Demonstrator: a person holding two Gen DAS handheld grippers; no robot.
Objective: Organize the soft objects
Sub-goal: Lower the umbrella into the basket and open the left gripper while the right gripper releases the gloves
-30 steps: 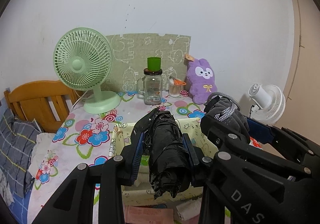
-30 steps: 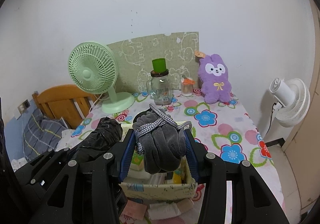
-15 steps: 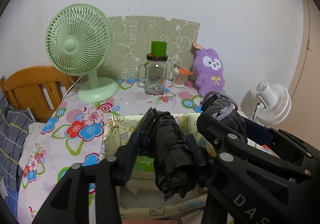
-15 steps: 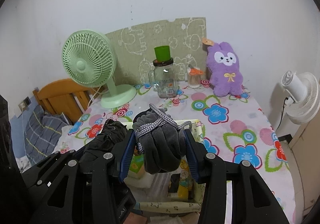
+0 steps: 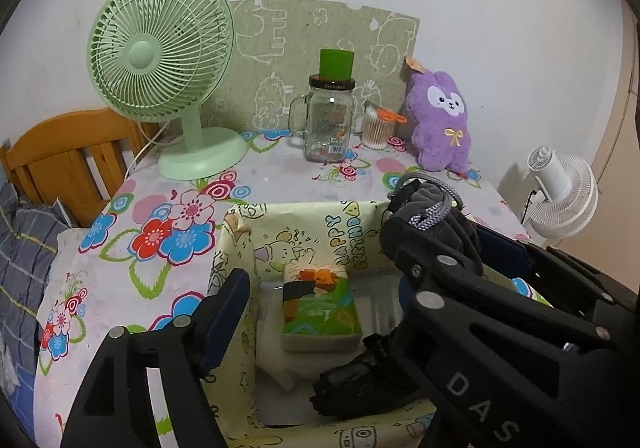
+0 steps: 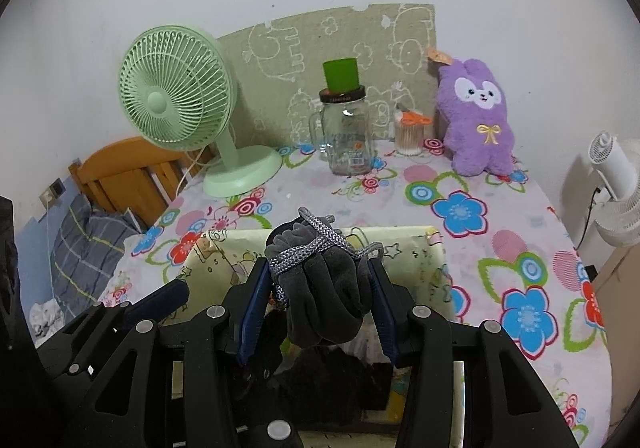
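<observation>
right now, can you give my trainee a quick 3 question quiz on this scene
1. True or false: the left tongs grip the black bundle.
2. What do the right tongs hold? A) purple plush B) grey bundle tied with cord C) tissue pack
3. Fill in: the black bundle lies inside the ____.

Key:
1. False; they are open and it lies loose.
2. B, the grey bundle.
3. Fabric storage box, beside the tissue pack.

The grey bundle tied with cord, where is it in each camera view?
Left wrist: grey bundle at right of centre, in the right tool, over the storage box.
Right wrist: bottom centre, between the blue pads.
Shared landmark: the purple plush at the table's back.
</observation>
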